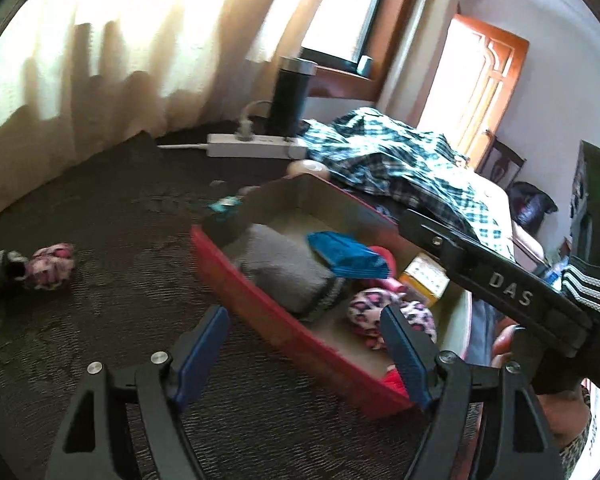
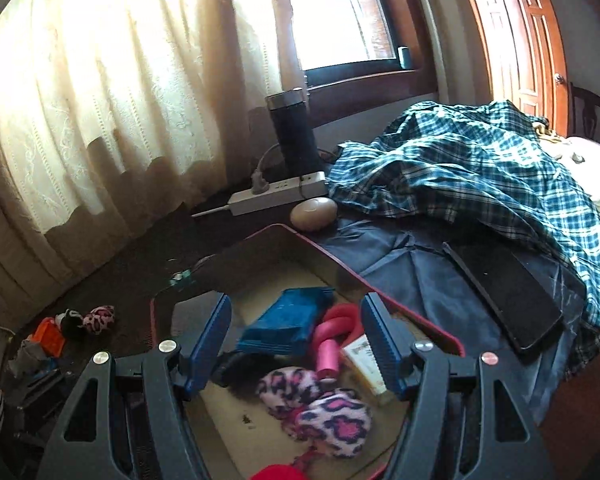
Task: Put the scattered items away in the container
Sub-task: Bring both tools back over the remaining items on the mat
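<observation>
A red-sided box stands on the dark surface. It holds a grey sock, a blue cloth, a pink tube, a yellow-white packet and a pink leopard sock. My left gripper is open and empty over the box's near wall. My right gripper is open and empty above the box; its body shows in the left wrist view. A second pink leopard sock lies on the surface to the left.
A white power strip, a dark tumbler, a beige oval, a plaid shirt and a black phone lie behind and right. An orange item sits far left. Curtains hang behind.
</observation>
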A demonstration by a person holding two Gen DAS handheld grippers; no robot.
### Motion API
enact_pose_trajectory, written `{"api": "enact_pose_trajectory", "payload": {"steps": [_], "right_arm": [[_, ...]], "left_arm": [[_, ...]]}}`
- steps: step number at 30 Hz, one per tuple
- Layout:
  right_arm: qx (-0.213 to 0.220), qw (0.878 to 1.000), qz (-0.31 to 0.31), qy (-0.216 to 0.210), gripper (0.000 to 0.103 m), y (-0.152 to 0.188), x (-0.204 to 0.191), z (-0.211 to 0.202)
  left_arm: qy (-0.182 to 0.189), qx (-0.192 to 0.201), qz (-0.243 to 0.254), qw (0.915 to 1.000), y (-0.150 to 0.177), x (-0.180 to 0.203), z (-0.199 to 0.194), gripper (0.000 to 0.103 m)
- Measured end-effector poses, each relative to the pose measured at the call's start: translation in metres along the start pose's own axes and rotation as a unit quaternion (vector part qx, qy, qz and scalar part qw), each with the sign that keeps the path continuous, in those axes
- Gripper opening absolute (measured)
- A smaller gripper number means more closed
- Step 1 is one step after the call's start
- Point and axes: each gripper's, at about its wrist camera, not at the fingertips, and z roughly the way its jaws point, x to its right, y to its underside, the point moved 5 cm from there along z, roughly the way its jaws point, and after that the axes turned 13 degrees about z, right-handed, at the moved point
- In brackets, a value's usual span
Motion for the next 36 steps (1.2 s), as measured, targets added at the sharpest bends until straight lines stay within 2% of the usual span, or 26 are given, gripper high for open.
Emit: {"api": "enact_pose_trajectory", "payload": {"steps": [6, 12, 19, 23, 27, 29, 30, 36], "right_arm": [[-0.013, 0.999, -0.03, -0.027, 0.074, 0.016, -0.039, 0.0], [-0.038, 0.995, -0.067, -0.058, 0.075, 0.041, -0.086, 0.006], [-0.066, 0.989, -0.105, -0.086, 0.077, 0.071, -0.136, 0.013], [-0.085, 0.984, -0.126, -0.098, 0.078, 0.088, -0.162, 0.019], [-0.102, 0.979, -0.142, -0.101, 0.078, 0.105, -0.182, 0.029], [-0.108, 0.978, -0.148, -0.101, 0.078, 0.112, -0.189, 0.032], [-0.111, 0.977, -0.152, -0.101, 0.078, 0.116, -0.192, 0.034], [-0.125, 0.972, -0.168, -0.103, 0.078, 0.13, -0.208, 0.04]], "left_arm": [[-0.046, 0.006, -0.035, 0.9983, 0.018, -0.045, -0.025, 0.08], [-0.091, 0.008, -0.082, 0.9924, 0.042, -0.095, -0.052, 0.08], [-0.15, 0.005, -0.137, 0.979, 0.08, -0.153, -0.088, 0.08], [-0.206, 0.004, -0.167, 0.9641, 0.106, -0.189, -0.115, 0.08], [-0.296, -0.003, -0.203, 0.9335, 0.141, -0.236, -0.153, 0.08], [-0.331, -0.004, -0.233, 0.9143, 0.16, -0.259, -0.173, 0.08], [-0.349, -0.004, -0.249, 0.9036, 0.169, -0.27, -0.182, 0.08], [-0.437, -0.023, -0.354, 0.8266, 0.232, -0.332, -0.23, 0.08]]}}
